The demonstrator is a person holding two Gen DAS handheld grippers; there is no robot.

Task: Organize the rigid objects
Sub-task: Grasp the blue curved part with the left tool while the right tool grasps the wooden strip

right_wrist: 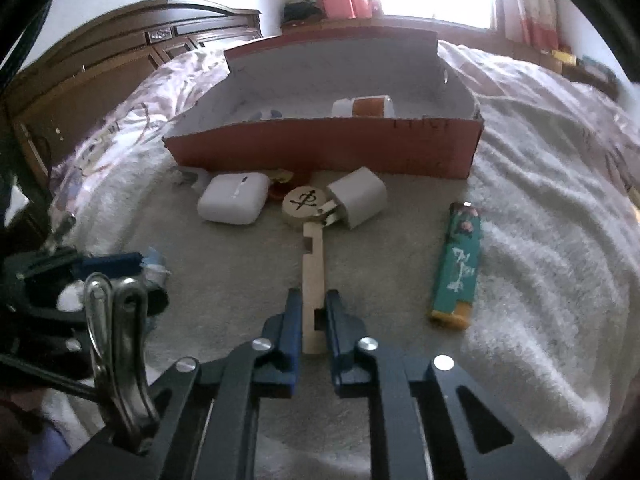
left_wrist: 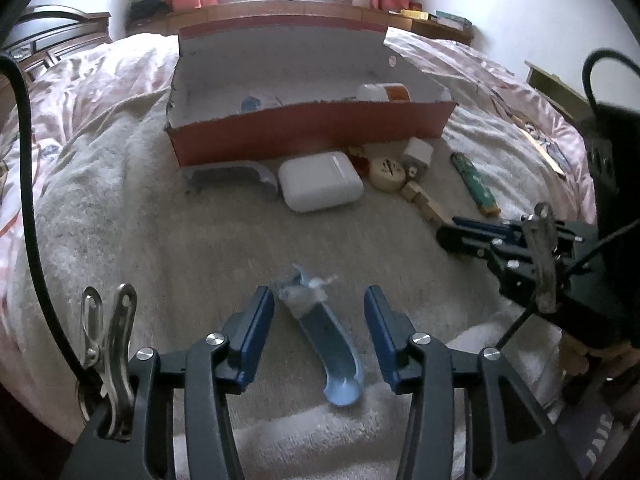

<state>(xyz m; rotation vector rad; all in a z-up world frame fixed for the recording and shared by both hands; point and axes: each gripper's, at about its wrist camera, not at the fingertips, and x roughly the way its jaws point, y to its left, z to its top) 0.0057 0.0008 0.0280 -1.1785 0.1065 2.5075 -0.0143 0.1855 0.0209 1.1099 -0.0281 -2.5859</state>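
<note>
Right gripper [right_wrist: 313, 312] clenched on notched wooden stick [right_wrist: 312, 264]; left gripper [left_wrist: 319, 312] released, straddling blue curved piece [left_wrist: 329, 344].

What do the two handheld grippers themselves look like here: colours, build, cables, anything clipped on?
Both the left gripper and right gripper have black linkage arms with silver rivets and blue fingers. Each carries a metal clip on its left side. Black cables run from both.

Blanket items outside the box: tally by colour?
White: 2, case, charger
Blue: 2, scoop, curved piece
Wood: 2, notched stick, disc
Green: 1, lighter
Red-yellow: 1, partly hidden
Total: 8
</note>
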